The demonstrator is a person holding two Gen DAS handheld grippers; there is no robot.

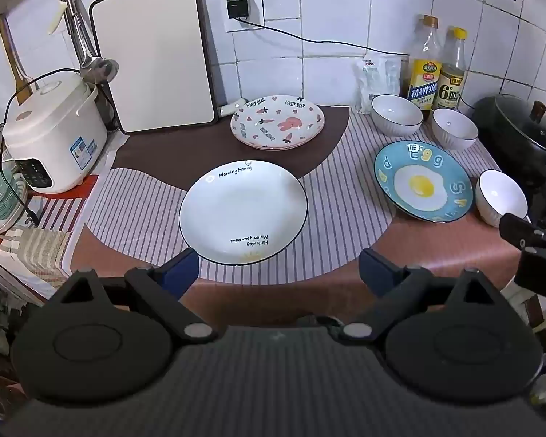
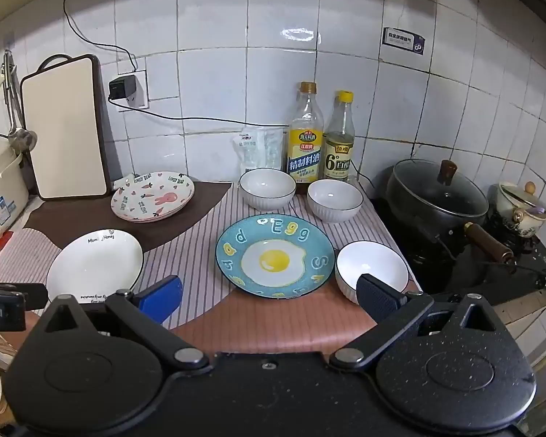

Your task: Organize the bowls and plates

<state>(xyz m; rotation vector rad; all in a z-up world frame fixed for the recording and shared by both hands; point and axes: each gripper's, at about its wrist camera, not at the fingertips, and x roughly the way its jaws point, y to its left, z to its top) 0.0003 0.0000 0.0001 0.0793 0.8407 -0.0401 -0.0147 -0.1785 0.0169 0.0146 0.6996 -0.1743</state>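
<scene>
A white "Morning Honey" plate (image 1: 242, 211) (image 2: 94, 264) lies at the counter's front. A pink rabbit plate (image 1: 276, 122) (image 2: 153, 196) sits on another plate behind it. A blue fried-egg plate (image 1: 422, 182) (image 2: 275, 256) lies to the right. Three white bowls stand near it: two at the back (image 1: 396, 114) (image 1: 454, 129) (image 2: 267, 187) (image 2: 334, 199) and one at the front right (image 1: 501, 196) (image 2: 371, 267). My left gripper (image 1: 278, 273) is open and empty just in front of the white plate. My right gripper (image 2: 269, 296) is open and empty in front of the egg plate.
A cutting board (image 1: 156, 51) leans on the tiled wall beside a white rice cooker (image 1: 52, 131). Two bottles (image 1: 436, 69) (image 2: 320, 138) stand at the back. A black lidded pot (image 2: 436, 193) sits on the stove at right. A striped cloth (image 1: 345, 167) covers the counter.
</scene>
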